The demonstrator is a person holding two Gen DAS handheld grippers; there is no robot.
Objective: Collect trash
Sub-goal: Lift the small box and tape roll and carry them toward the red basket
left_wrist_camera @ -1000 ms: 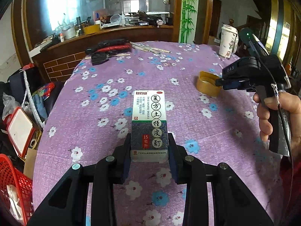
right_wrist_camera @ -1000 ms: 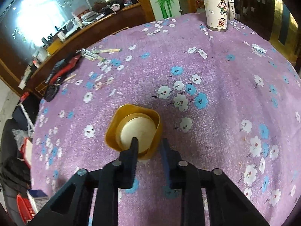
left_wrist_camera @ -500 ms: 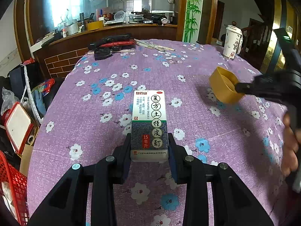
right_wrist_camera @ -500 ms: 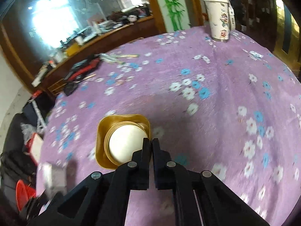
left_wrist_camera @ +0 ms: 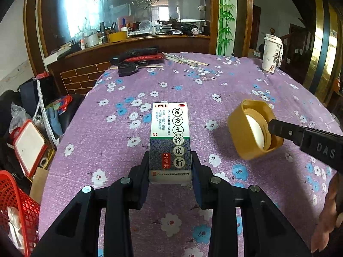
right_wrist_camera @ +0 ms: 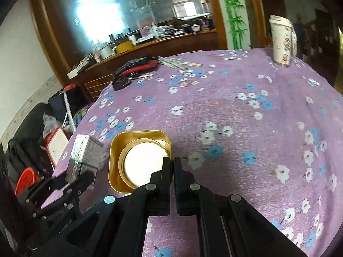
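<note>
Black left gripper (left_wrist_camera: 170, 171) clamped on both sides of white-and-green medicine box (left_wrist_camera: 170, 141), held above purple floral surface (left_wrist_camera: 193, 85). Black right gripper (right_wrist_camera: 172, 165) pinched on wall of gold square lid (right_wrist_camera: 139, 160), white liner facing up, lifted and tilted just right of box. Farther out: red basket (left_wrist_camera: 15, 209) beside surface at lower left, cartoon-print cup (left_wrist_camera: 271, 55) standing at far right edge, black-and-red tools (left_wrist_camera: 137, 59) at far edge.

Black jaws, silver screws, "DAS" marking
</note>
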